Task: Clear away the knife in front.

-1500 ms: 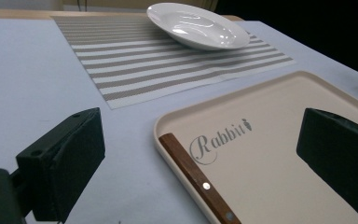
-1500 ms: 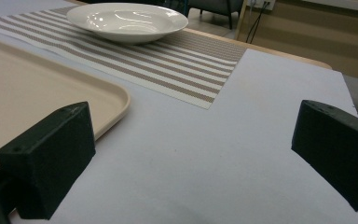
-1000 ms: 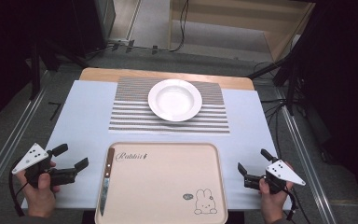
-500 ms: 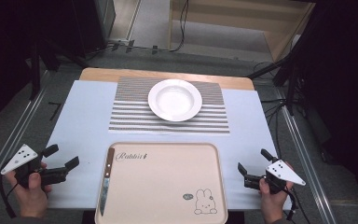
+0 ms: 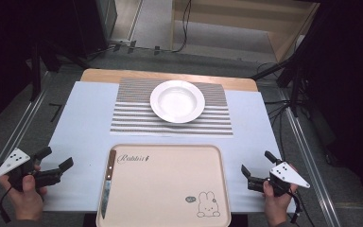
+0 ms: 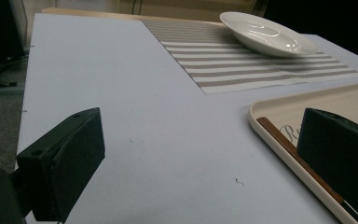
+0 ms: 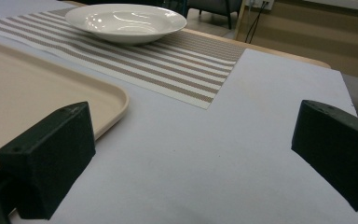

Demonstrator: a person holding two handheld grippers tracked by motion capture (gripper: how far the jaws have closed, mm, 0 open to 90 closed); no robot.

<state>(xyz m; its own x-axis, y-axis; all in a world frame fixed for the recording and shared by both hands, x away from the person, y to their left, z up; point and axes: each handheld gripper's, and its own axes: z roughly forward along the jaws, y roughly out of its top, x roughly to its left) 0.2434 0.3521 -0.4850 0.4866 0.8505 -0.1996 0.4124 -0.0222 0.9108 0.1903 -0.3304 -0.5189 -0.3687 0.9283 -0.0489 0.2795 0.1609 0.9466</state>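
**Desk:** What has changed at the surface?

**Photographer:** The left gripper has slid out toward the lower left corner of the high view since a second ago, away from the tray. The right gripper holds its place at lower right. Both stand wide open and empty. My read: nothing is started yet, and the left hand must come back in before it can take anything.

**Desk:** Largest to smallest, what's laid out?

**Photographer:** A pale sheet covers the surface, with a wooden edge showing at the top. A striped placemat lies at upper centre, a beige tray with a rabbit print at lower centre. A white plate sits on the placemat. The knife, wooden-handled, lies along the tray's left rim, blade toward the bottom of the frame, closest to the left gripper.

**Desk:** And the room?

**Photographer:** Dark around the edges, cables on the floor, a wooden unit at upper right.
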